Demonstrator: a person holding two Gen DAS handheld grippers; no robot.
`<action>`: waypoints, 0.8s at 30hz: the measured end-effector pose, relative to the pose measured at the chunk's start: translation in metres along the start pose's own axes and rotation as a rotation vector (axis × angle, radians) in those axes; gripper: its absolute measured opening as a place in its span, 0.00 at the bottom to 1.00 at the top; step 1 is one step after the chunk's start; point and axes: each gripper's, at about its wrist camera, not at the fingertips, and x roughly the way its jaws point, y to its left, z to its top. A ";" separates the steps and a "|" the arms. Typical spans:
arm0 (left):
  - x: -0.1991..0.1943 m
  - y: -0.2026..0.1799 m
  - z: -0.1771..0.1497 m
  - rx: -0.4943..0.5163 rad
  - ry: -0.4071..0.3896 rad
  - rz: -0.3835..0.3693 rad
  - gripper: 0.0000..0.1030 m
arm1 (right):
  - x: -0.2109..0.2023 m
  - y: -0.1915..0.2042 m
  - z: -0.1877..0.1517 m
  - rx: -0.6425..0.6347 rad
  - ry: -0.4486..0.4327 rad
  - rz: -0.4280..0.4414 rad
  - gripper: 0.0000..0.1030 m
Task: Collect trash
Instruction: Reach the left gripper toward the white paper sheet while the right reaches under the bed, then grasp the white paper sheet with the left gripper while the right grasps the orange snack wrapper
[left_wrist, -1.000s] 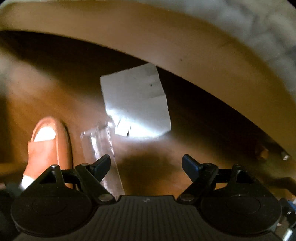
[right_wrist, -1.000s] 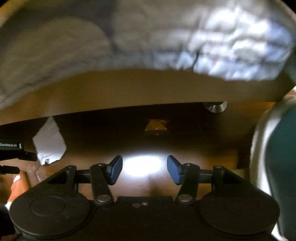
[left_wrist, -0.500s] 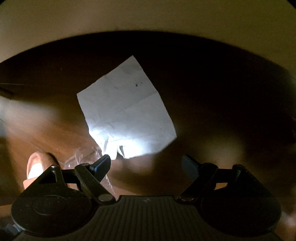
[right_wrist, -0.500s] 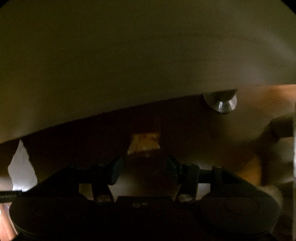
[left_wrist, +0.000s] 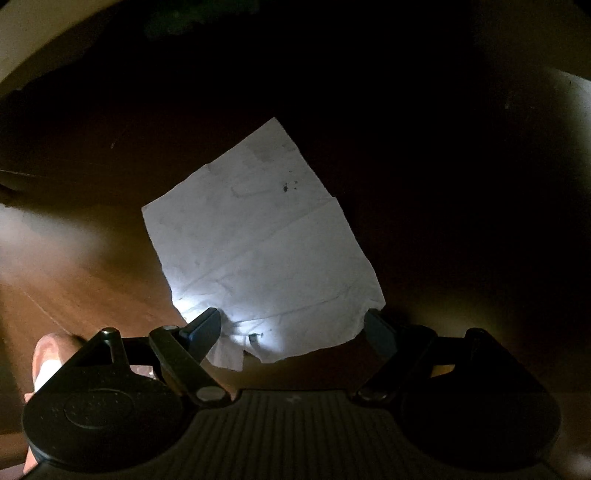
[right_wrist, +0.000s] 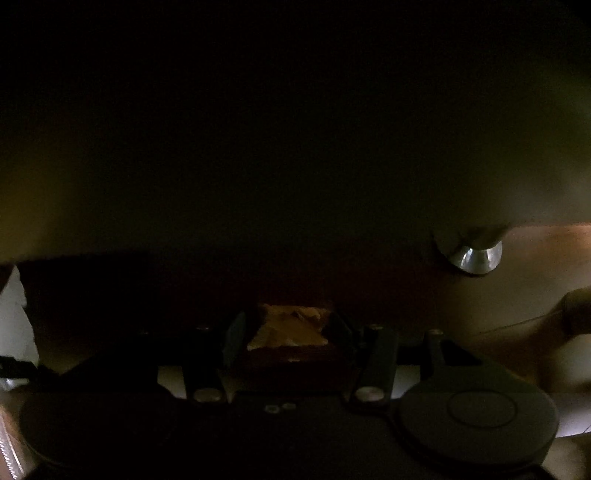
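A creased white sheet of paper (left_wrist: 258, 243) lies flat on the wooden floor (left_wrist: 74, 288) in shadow under a piece of furniture. My left gripper (left_wrist: 290, 326) points down at it, open, with the sheet's torn near edge between the fingertips; the pads do not press on it. In the dark right wrist view a small crumpled yellow wrapper (right_wrist: 291, 328) lies on the floor between the fingers of my right gripper (right_wrist: 290, 332). Its jaws are closing, and they still stand apart around the wrapper. The white paper (right_wrist: 14, 317) also shows at that view's left edge.
The pale underside of the furniture (left_wrist: 22, 48) hangs low overhead. A shiny metal furniture foot (right_wrist: 472, 254) stands on the floor to the right of the wrapper. The toe of a person's orange shoe (left_wrist: 48, 354) rests beside my left gripper.
Both grippers have sunk toward the floor beneath the furniture, and the views have darkened. The paper's near edge now lies between the left fingers. The wrapper now lies between the right fingers.
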 end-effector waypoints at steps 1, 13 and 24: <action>0.000 0.000 0.000 -0.001 -0.004 -0.003 0.84 | 0.002 -0.001 -0.001 0.002 0.006 0.001 0.48; 0.002 0.022 -0.017 -0.202 0.067 0.040 0.80 | 0.009 -0.006 -0.004 0.043 -0.002 -0.003 0.48; 0.012 0.054 -0.011 -0.506 0.093 -0.040 0.77 | 0.016 -0.006 -0.006 0.060 -0.015 -0.026 0.46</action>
